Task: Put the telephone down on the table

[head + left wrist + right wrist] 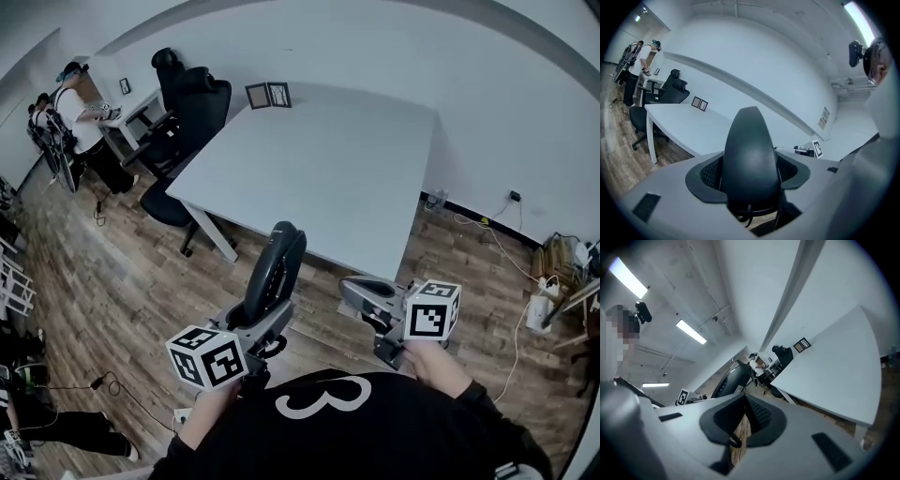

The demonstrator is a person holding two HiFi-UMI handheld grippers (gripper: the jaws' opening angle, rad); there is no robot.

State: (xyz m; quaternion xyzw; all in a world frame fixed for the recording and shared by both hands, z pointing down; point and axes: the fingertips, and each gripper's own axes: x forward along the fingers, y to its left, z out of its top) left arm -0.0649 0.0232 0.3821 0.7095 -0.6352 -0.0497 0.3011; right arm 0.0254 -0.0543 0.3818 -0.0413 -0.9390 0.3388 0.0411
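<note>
A black telephone handset [277, 265] stands upright, with my left gripper [266, 321] shut on its lower part. It hangs above the wooden floor, just short of the white table's [328, 159] near edge. In the left gripper view the handset [750, 157] fills the middle, gripped between both dark pads [708, 172]. My right gripper [362, 292] hovers to the right of the phone near the table's near corner, shut, with nothing in it. From the right gripper view its pads [761, 416] meet, and the handset [731, 380] shows beyond, to the left of the table [834, 366].
Two small picture frames [268, 95] stand at the table's far edge. Black office chairs [192, 108] sit at its left side. A person [80, 122] stands at a desk far left. Cables and a power strip [539, 309] lie on the floor at right.
</note>
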